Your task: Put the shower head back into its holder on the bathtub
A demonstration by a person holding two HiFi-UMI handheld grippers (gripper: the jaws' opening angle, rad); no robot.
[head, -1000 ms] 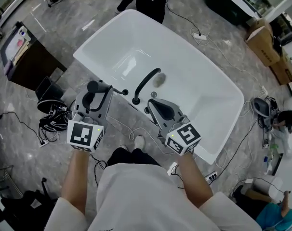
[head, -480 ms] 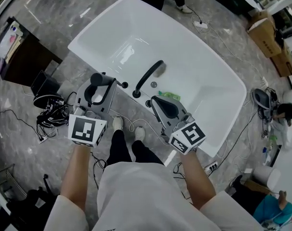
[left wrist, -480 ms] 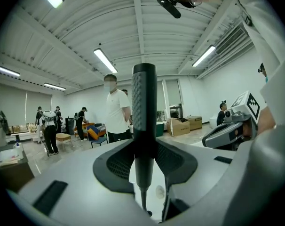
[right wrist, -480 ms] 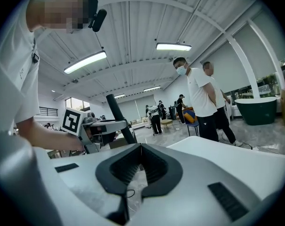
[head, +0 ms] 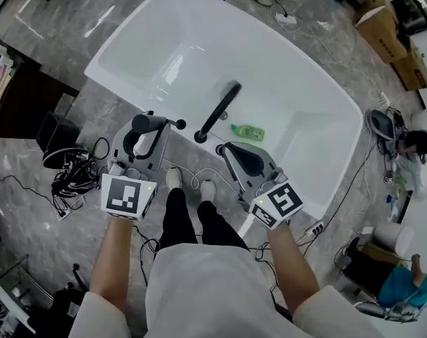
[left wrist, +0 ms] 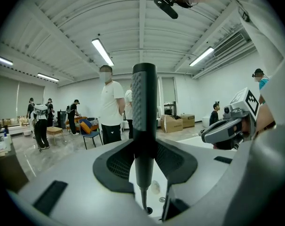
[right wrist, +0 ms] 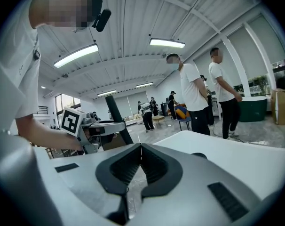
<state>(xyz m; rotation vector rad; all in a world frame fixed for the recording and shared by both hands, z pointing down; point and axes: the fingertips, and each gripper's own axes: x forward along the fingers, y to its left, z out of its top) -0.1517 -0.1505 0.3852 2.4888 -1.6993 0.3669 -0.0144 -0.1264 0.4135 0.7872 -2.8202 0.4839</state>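
The black shower head [left wrist: 144,112] stands upright between the jaws of my left gripper [left wrist: 145,149], which is shut on its handle, and its thin hose hangs below. In the head view, my left gripper [head: 146,131] holds it just outside the near rim of the white bathtub [head: 164,20], left of the black faucet spout [head: 217,110]. A small black knob [head: 180,124] sits on the rim beside it. My right gripper [head: 236,152] hovers at the rim right of the spout; it is shut [right wrist: 141,147] with nothing in it. I cannot make out the holder.
A green bottle [head: 247,130] lies inside the tub near the spout. Cables and a power strip [head: 76,182] lie on the floor at the left, and cardboard boxes [head: 386,30] stand at the far right. People stand beyond the tub [left wrist: 112,109].
Both grippers have sunk toward the tub's near rim, the left one still on the shower head. The view has moved forward over the tub, and the green bottle has come into sight.
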